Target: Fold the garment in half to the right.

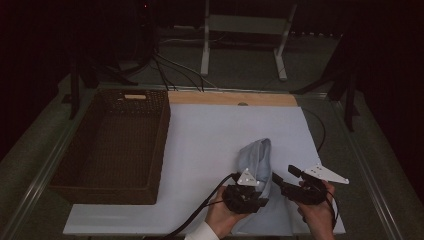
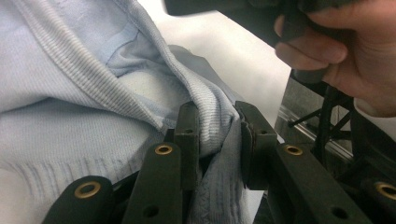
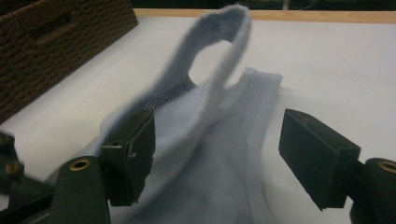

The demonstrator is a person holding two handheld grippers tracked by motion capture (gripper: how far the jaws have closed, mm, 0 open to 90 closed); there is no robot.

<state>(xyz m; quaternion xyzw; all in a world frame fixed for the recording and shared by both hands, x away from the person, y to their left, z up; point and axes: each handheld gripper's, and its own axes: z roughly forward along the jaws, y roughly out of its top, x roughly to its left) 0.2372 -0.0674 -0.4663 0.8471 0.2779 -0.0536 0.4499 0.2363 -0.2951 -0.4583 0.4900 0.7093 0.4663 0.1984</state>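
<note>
- The garment [image 1: 256, 159], pale blue and knitted, lies bunched on the white sheet [image 1: 210, 135] of the table, near its front edge and well apart from the basket [image 1: 116, 145].
- The left gripper [image 2: 217, 133] has its fingers [image 2: 187, 135] narrow and clamped on a ribbed fold of the garment; the cloth is pinched between the two pads and hangs below them.
- In the high view the left gripper [image 1: 246, 192] sits at the garment's near end, the left hand [image 1: 220, 216] under it.
- The right gripper [image 3: 217, 156] has its fingers [image 3: 317, 156] set wide apart, with the garment lying between them; neither pad presses on the cloth.
- A looped strap of the garment stands up beyond the right fingers, blurred.
- In the high view the right gripper [image 1: 295, 187] is just beside the garment's right edge, held by the right hand [image 1: 315, 212].
- The basket is dark wicker and stands on the left of the table, overlapping the sheet's left edge.
</note>
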